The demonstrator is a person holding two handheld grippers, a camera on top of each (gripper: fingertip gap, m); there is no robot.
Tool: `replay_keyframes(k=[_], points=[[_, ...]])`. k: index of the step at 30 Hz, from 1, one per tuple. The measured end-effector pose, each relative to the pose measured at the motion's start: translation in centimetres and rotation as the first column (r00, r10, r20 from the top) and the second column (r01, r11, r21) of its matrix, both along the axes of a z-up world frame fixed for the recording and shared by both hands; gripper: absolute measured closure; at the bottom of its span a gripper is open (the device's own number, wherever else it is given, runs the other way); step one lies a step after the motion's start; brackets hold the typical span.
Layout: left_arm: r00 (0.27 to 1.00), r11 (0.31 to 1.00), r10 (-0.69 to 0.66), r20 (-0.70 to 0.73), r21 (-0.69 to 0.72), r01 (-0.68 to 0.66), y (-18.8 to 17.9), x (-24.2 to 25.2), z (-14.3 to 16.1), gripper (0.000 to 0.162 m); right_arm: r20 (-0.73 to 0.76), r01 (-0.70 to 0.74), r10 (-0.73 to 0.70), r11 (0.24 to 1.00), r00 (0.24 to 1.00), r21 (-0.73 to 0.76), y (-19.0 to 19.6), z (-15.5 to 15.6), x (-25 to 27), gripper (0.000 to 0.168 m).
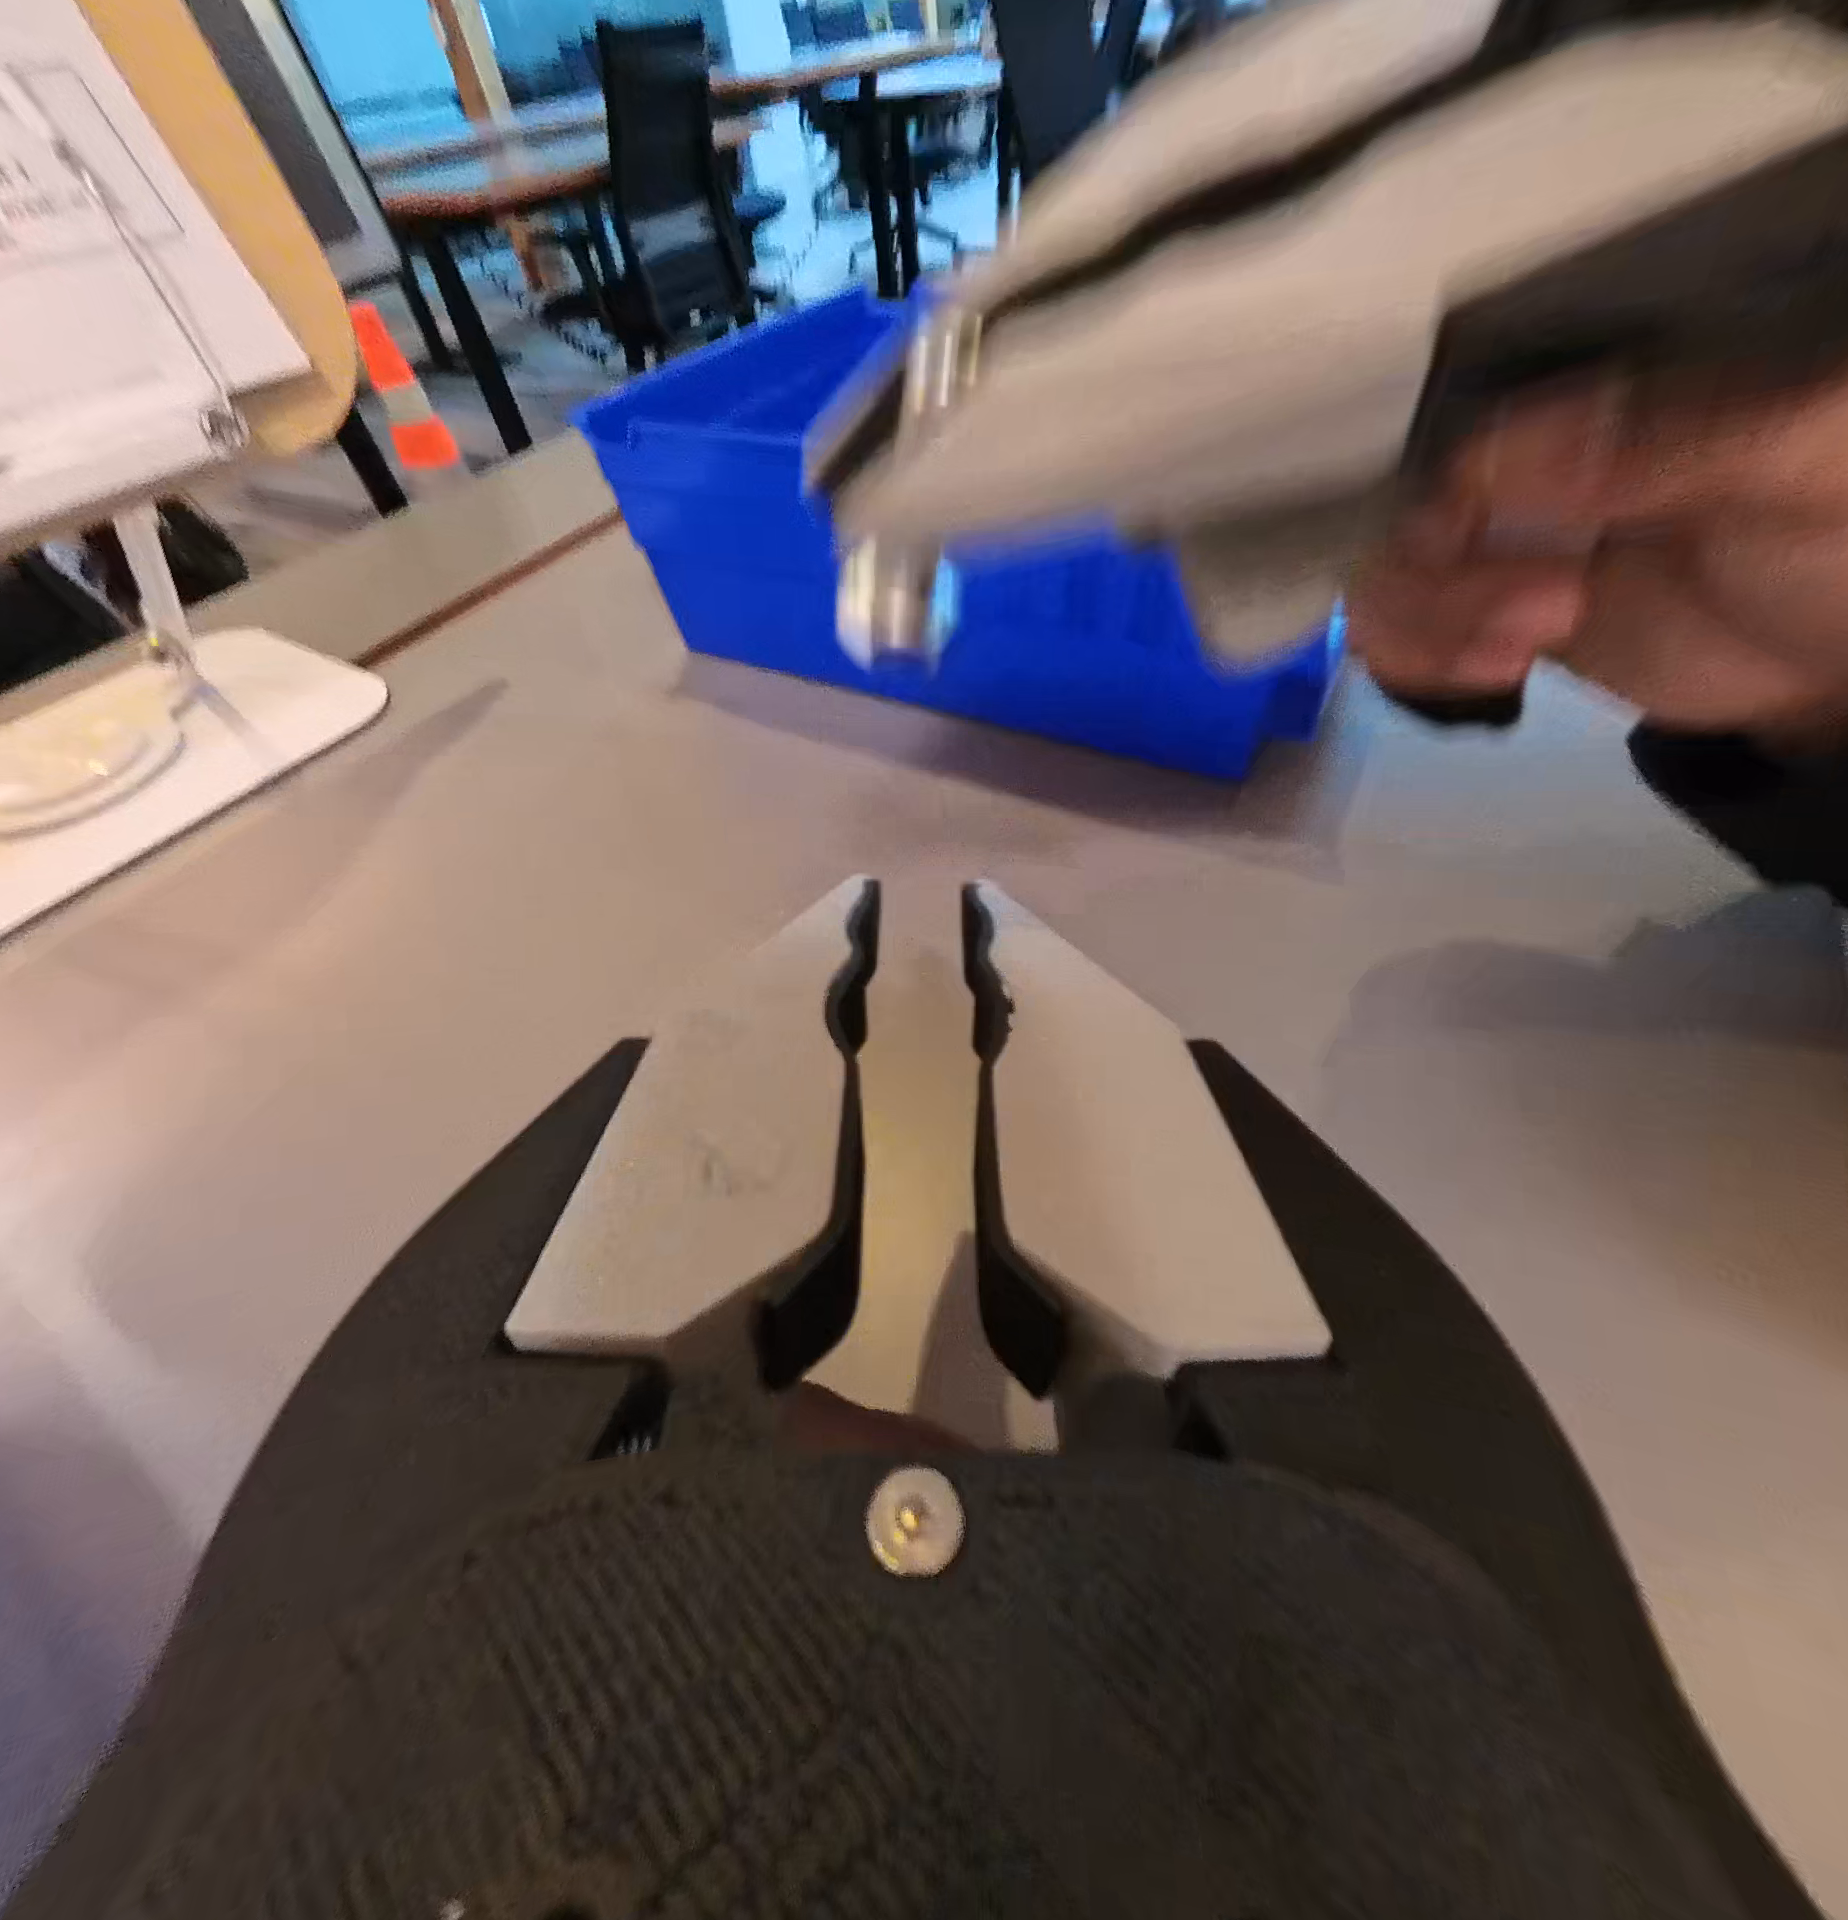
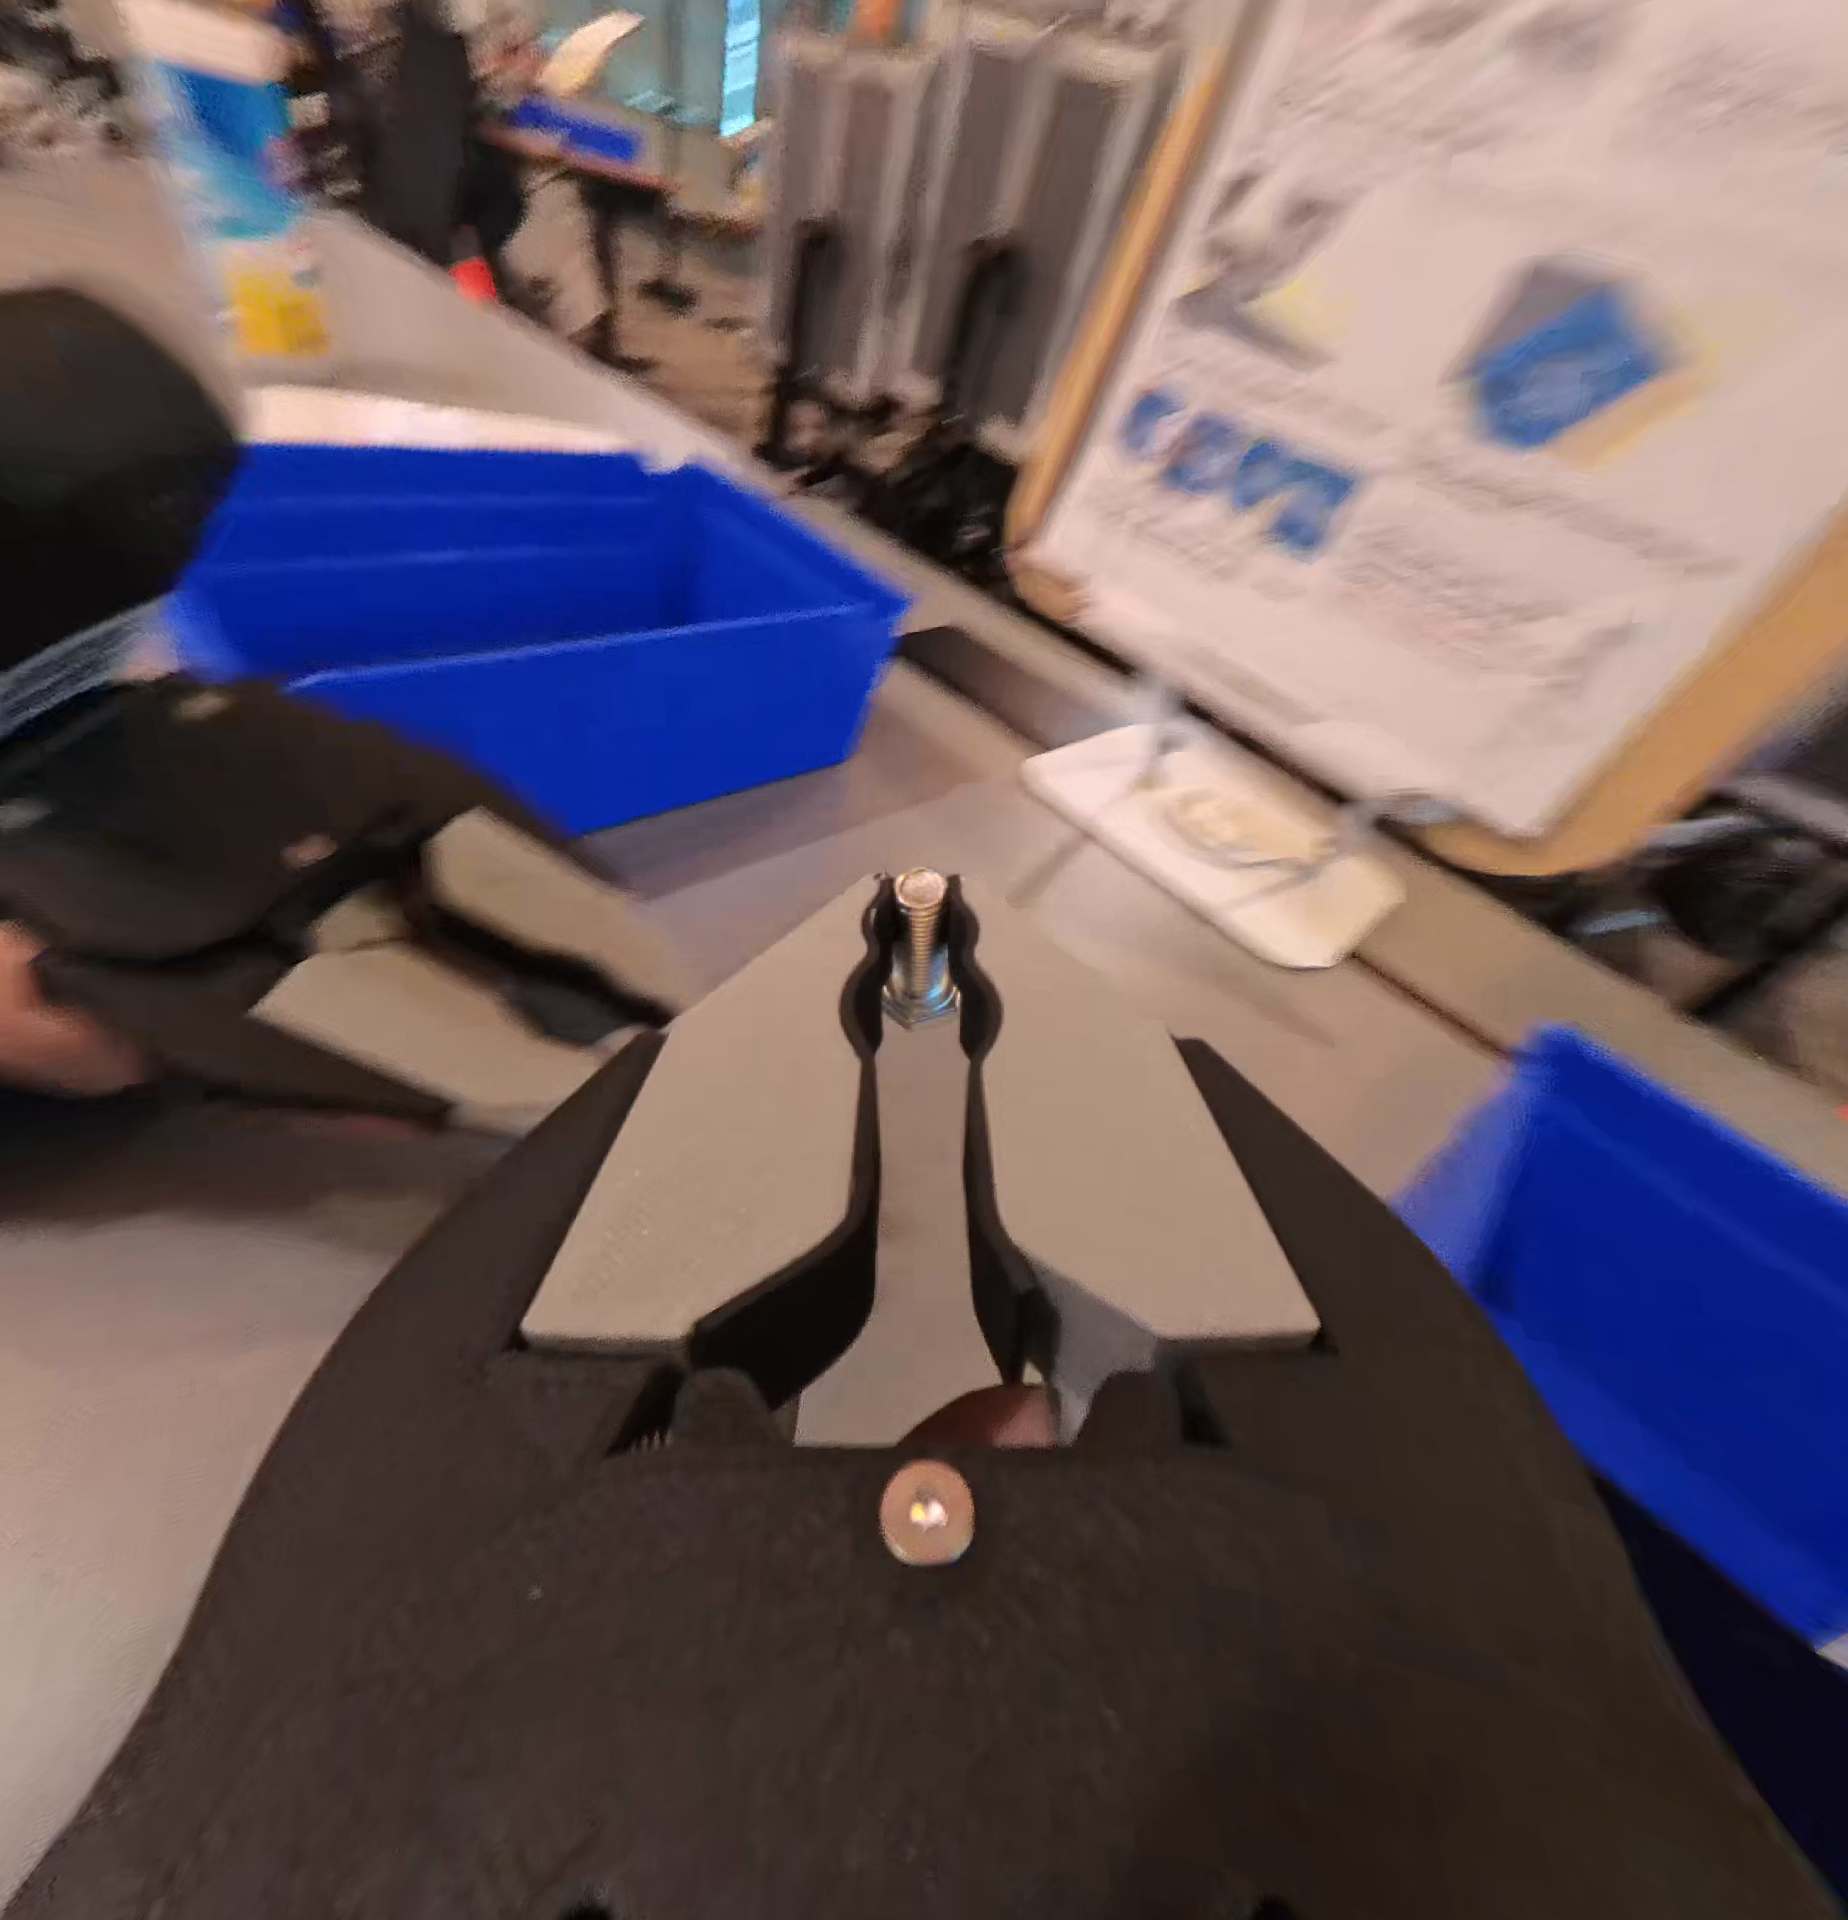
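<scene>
My right gripper is shut on a silver hex-head bolt, held lengthwise between the fingertips with its head towards the camera. In the left wrist view the right gripper shows blurred at the upper right, in a person's hand, with the bolt above and in front of a blue bin. My left gripper is low over the grey table, empty, with a narrow gap between its jaws. It shows blurred at the left of the right wrist view.
The blue bin stands on the table behind the grippers. A second blue bin is at the right. A printed sign in a clear stand on a white base stands near the table edge. It also shows in the left wrist view.
</scene>
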State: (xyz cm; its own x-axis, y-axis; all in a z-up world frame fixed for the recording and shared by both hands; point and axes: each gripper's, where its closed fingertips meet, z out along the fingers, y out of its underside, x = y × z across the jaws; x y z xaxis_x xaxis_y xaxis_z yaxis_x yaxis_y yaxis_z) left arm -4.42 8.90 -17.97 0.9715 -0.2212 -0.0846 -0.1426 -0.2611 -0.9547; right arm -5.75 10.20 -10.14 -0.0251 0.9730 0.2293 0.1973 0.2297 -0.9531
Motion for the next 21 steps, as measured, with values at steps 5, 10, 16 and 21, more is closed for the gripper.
replay_keyframes(k=[5,10,16,21], points=[[1.0,0.999,0.009,-0.029,-0.039,-0.01,0.1,-0.2,-1.1,0.156,0.067,0.421,-0.437,0.891,0.897,0.168,15.0,2.5,1.8,0.162],[0.998,0.999,0.0,-0.07,-0.052,-0.004,0.1,0.1,-1.6,0.155,0.365,0.538,-0.568,0.821,0.737,0.191,25.2,-3.3,3.1,0.16],[0.999,0.998,0.017,-0.046,-0.053,-0.019,0.2,-0.4,-1.5,0.155,0.37,0.531,-0.522,0.843,0.768,0.088,24.8,-2.7,3.0,0.15],[0.999,0.998,0.005,-0.052,-0.062,-0.008,0.3,-0.1,-1.8,0.155,0.166,0.247,-0.245,0.969,0.955,0.01,12.0,2.8,0.2,0.156]])
